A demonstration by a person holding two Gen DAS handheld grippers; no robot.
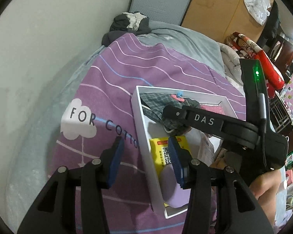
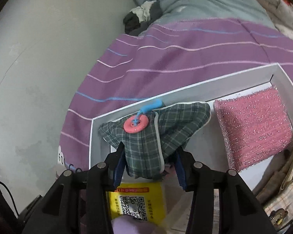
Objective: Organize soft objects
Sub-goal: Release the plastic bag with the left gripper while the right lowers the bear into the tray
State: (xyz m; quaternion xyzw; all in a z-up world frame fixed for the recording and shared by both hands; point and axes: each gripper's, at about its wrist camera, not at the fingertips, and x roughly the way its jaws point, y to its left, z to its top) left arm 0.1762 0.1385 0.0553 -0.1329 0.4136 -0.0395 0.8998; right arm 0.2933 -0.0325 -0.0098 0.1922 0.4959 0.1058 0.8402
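The right tool (image 2: 150, 165) straddles the plaid pouch (image 2: 156, 128) in the box (image 2: 185, 89), pads (image 2: 120, 165) unclenched at its near end; left tool (image 1: 146, 161) released, farther off.

Left gripper (image 1: 146, 159) fingers spread wide (empty); right gripper (image 2: 149, 167) likewise parted.

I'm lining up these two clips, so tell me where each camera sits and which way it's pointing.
Left wrist: sits on the left gripper, open over the purple striped bedspread, facing the shallow white cardboard box; the right gripper and a bare forearm show.
Right wrist: sits on the right gripper, looking into the box at the green plaid fabric pouch between its fingers and the pink glittery sponge.
Shared: box, pouch, yellow QR-code packet, bedspread.
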